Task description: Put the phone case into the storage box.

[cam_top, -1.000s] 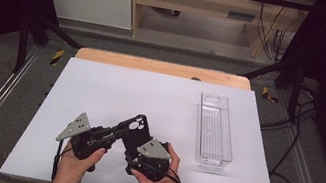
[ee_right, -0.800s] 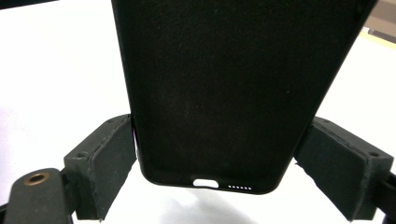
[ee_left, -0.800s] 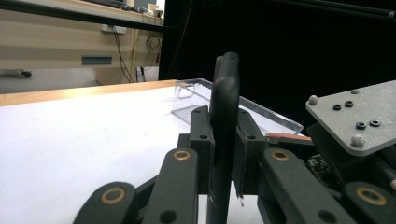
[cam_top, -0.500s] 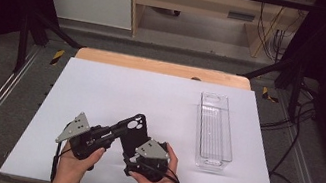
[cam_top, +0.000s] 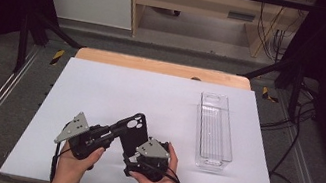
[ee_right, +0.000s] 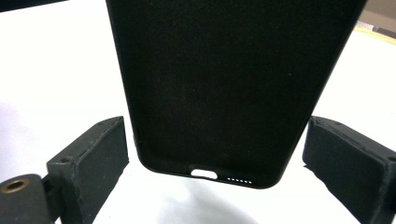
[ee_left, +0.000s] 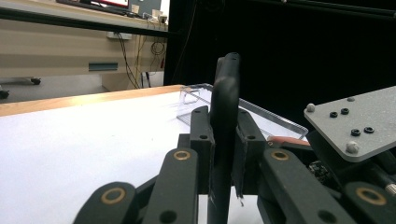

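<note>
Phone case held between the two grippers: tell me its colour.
Matte black soft phone case, plain and unpatterned; the right gripper view shows it best.

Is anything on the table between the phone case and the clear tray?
Nothing visible. The phone case, clamped by the left tool, has bare white table between it and the clear tray to its right.

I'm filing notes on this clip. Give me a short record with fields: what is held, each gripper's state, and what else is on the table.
held item: black phone case, edge-on between the left gripper's fingers
left gripper: shut on the case
right gripper: fingers just opening, standing apart either side of the case's bottom end, not touching
other item: clear plastic tray, to the right
surface: white table
</note>
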The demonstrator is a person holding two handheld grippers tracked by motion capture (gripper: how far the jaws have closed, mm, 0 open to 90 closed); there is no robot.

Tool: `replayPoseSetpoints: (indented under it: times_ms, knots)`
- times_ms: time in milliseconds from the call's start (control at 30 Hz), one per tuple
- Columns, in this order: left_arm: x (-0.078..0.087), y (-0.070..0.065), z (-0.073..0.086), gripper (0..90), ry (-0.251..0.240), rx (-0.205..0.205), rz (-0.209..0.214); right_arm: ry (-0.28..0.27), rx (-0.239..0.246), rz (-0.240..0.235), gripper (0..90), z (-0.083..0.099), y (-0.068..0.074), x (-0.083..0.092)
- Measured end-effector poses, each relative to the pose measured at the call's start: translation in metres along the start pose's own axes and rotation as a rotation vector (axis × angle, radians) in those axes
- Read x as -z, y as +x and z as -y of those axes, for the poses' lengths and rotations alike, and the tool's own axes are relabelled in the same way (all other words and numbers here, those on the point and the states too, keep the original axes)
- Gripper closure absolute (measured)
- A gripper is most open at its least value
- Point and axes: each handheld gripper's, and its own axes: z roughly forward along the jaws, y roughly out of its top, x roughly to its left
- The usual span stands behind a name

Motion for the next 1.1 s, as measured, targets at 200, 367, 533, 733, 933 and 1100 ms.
replayPoseSetpoints:
  times_ms: [200,367,533,733,933,1100]
  knots:
    - [0.000,0.002,0.001,80.8,0.002,0.004,-0.014,-0.007,-0.013,0.006,6.7,0.000,-0.002,0.001]
    - [0.001,0.003,0.002,80.8,0.007,0.000,-0.034,-0.027,-0.018,0.006,6.5,-0.001,-0.002,0.002]
    - [0.000,0.003,0.003,80.7,0.014,-0.010,-0.050,-0.052,-0.021,-0.001,6.1,-0.002,-0.002,0.005]
    - [0.000,0.005,0.005,80.7,0.019,-0.015,-0.071,-0.096,0.001,-0.007,5.0,-0.004,-0.001,0.011]
    - [0.003,0.009,0.006,80.7,0.014,-0.024,-0.105,-0.130,0.002,-0.014,4.9,-0.006,0.003,0.015]
    - [0.003,0.009,0.005,80.7,0.012,-0.036,-0.117,-0.168,0.023,0.028,7.1,-0.007,0.008,0.018]
